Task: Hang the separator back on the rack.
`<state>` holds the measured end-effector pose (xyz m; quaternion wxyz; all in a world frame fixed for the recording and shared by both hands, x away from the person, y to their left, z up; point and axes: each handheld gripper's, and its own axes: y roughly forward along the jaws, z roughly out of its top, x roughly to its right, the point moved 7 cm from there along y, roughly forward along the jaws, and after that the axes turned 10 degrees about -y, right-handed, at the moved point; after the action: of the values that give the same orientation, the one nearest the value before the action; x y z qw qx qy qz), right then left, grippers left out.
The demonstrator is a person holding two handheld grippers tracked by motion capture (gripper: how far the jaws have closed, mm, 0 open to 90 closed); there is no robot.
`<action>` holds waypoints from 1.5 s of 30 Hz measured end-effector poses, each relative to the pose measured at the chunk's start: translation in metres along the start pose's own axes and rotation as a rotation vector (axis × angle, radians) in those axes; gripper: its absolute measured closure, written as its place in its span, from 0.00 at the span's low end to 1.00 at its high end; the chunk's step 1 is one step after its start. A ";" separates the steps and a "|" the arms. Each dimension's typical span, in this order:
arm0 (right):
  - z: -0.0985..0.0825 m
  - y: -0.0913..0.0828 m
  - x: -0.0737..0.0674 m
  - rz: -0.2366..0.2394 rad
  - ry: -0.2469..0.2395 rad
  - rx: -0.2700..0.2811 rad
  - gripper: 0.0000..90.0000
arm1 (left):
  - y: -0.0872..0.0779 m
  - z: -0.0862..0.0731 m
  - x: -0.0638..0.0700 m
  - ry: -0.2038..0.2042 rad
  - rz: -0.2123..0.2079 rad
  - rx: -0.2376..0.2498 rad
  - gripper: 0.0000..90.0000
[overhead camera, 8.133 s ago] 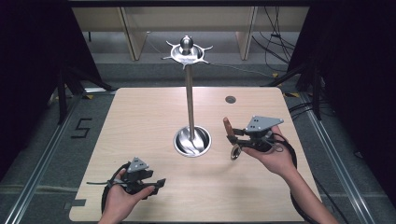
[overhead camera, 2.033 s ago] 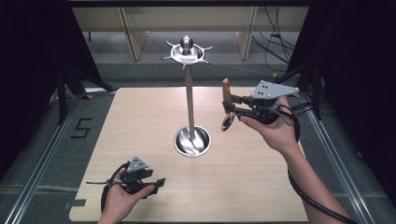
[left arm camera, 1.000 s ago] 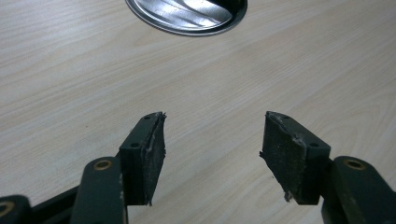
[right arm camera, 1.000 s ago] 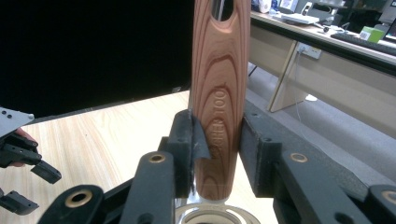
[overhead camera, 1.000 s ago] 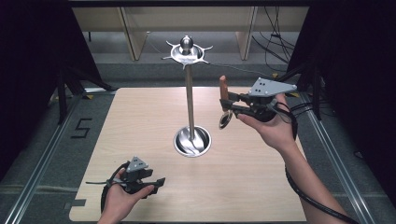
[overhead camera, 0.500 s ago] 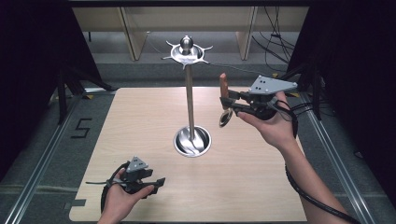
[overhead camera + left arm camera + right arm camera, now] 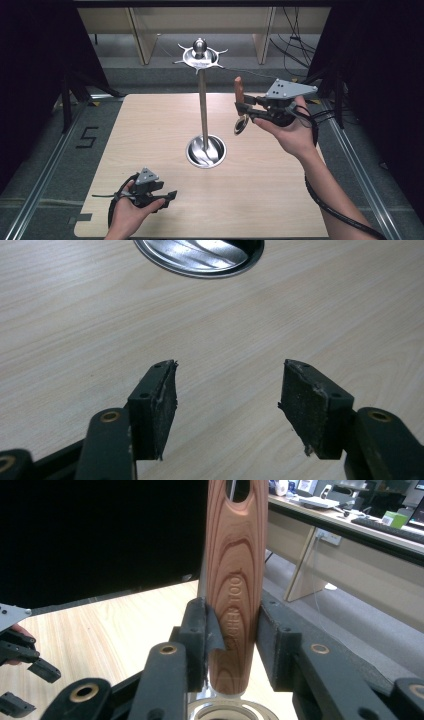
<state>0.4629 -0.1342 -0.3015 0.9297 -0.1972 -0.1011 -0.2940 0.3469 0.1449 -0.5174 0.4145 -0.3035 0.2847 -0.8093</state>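
A utensil with a wooden handle and a metal head hangs upright in the air, right of the stand's pole. My right gripper is shut on the handle, whose hanging hole points up. The stand has a round steel base and a hooked disc on top, above the handle's tip. My left gripper rests low near the table's front left, jaws open with nothing between them. It faces the base.
The wooden table sits inside a metal frame with dark curtains at both sides. A cable trails from the right gripper down along the forearm. Shelving legs stand behind the table.
Since the earliest frame my right gripper has lifted the utensil from low over the table to beside the upper pole. Over the last second nothing has moved.
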 end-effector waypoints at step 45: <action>0.017 0.007 0.006 -0.013 -0.012 0.004 0.76 | 0.003 0.001 0.003 -0.035 0.000 0.027 0.43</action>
<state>0.4711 -0.1250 -0.2868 0.9276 -0.1964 -0.1086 -0.2986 0.3480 0.1412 -0.5178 0.4233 -0.3119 0.2664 -0.8078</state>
